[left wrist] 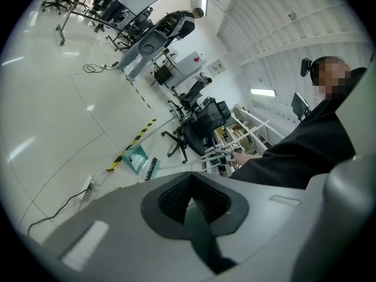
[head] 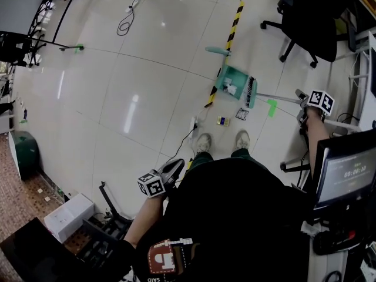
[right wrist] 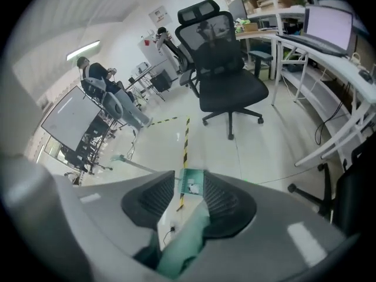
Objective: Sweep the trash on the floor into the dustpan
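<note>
Evidently the right hand-held gripper (right wrist: 189,187) pinches the broom handle (right wrist: 182,245) at its end so the brush (head: 251,91) reaches the floor well ahead of it, just beside the dustpan (head: 226,74). White trash (head: 230,89) lies in the dustpan. Two scraps (head: 222,120) wait on the floor, nearer this gripper. The left hand-held gripper (left wrist: 191,195), pressed together on a dark strip (left wrist: 200,239), seems idle.

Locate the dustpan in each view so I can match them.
Head view: dustpan upper centre-right, beside the brush.
Left gripper view: dustpan small, left of centre.
Right gripper view: dustpan low centre.
Shared landmark: the yellow-black floor tape running beside it, in all three.
</note>
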Motion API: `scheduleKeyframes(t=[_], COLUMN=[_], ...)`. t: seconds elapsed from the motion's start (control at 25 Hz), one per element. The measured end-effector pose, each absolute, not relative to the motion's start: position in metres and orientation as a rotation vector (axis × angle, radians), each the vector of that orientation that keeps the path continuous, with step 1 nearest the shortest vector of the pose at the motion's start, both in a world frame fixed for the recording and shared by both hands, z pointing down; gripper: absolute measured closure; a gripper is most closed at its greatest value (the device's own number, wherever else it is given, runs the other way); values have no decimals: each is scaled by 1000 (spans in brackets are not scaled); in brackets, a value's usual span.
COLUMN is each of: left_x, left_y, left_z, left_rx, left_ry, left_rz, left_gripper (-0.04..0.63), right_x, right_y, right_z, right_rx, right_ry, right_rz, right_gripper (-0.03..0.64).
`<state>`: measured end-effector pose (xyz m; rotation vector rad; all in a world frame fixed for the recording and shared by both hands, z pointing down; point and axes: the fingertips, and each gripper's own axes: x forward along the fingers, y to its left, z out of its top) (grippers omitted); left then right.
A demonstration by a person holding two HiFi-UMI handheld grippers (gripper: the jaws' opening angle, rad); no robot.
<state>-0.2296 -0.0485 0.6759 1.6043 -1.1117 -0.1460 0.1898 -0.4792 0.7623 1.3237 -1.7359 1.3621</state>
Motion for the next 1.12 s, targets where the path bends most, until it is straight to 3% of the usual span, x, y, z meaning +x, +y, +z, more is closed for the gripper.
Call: scheduleKeyframes(t=[0.56, 0.88, 1.12], left_x=[-254, -188, -110], left_y=[-110, -71, 31], left_z=[637, 619, 612], left_rx=[1957, 2094, 2111], left_ry=[-754, -606, -679], left_rz=[-67, 25, 24], left_gripper=[597, 597, 597], right_x=[249, 316, 381], right_y=[-270, -114, 10], right_z=[636, 614, 610], right_rx=[1520, 1671, 1600], right_ry=[-1730, -1707, -1787], right_rz=[1256, 1262, 1222], right_gripper=[529, 583, 589])
